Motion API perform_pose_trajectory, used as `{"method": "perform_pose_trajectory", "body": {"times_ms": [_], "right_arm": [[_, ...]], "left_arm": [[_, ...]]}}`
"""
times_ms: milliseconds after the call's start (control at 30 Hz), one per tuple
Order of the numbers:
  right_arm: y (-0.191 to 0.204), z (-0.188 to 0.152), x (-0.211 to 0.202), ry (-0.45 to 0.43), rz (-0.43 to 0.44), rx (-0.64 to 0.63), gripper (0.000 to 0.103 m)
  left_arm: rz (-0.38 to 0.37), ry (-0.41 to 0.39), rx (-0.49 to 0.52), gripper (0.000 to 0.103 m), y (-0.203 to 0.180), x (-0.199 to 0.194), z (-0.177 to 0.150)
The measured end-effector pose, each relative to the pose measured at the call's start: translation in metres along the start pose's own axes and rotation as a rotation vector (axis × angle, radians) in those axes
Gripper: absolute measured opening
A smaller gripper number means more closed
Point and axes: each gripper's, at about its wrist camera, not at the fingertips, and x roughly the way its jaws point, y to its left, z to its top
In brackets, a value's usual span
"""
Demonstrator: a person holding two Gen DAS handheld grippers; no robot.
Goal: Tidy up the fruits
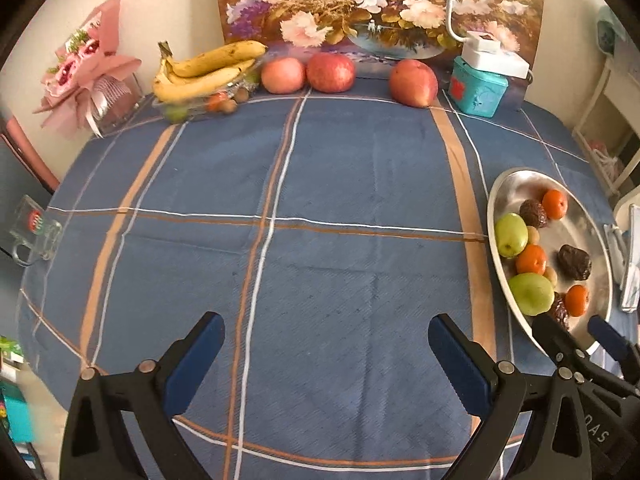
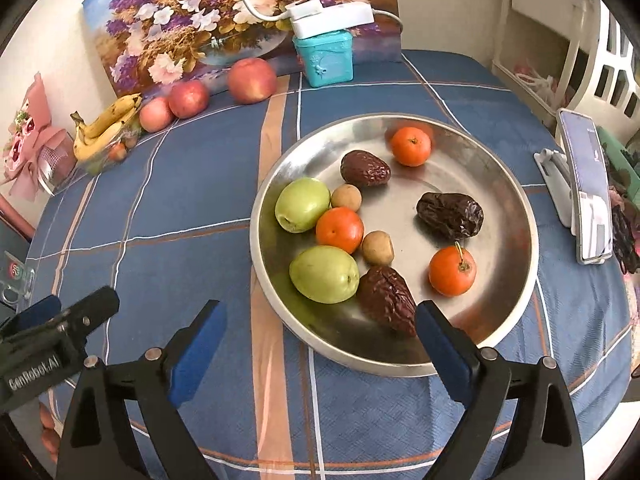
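A round steel plate (image 2: 505, 216) on the blue checked tablecloth holds two green fruits (image 2: 302, 205), three small orange fruits (image 2: 411, 146), three dark wrinkled dates (image 2: 450, 215) and two small tan fruits (image 2: 377, 247). My right gripper (image 2: 322, 312) hangs open and empty over the plate's near rim, one fingertip beside the nearest date (image 2: 386, 300). My left gripper (image 1: 326, 324) is open and empty above bare cloth, left of the plate (image 1: 505, 184). Three red apples (image 1: 331, 73) and a bunch of bananas (image 1: 204, 70) in a clear container line the far edge. Each view shows the other gripper (image 1: 576, 330) (image 2: 78, 302) at its side.
At the back stand a flower painting (image 1: 360, 4), a teal box (image 1: 478, 90) with a white lamp base on it, and a pink bouquet (image 1: 86, 76). A glass mug (image 1: 34, 232) sits at the left edge. A phone on a stand (image 2: 586, 184) stands right of the plate.
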Motion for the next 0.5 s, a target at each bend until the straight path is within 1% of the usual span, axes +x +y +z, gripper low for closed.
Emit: {"method": "perform_pose_trajectory", "body": {"times_ms": [267, 500], "right_arm": [[0.0019, 0.0003, 0.0003, 0.003, 0.002, -0.004, 0.095], [0.0018, 0.0006, -0.0007, 0.001, -0.003, -0.003, 0.095]], "left_arm": [[0.079, 0.025, -0.005, 0.103, 0.0021, 0.0027, 0.0002], [0.092, 0.034, -0.007, 0.103, 0.0024, 0.0017, 0.0013]]}}
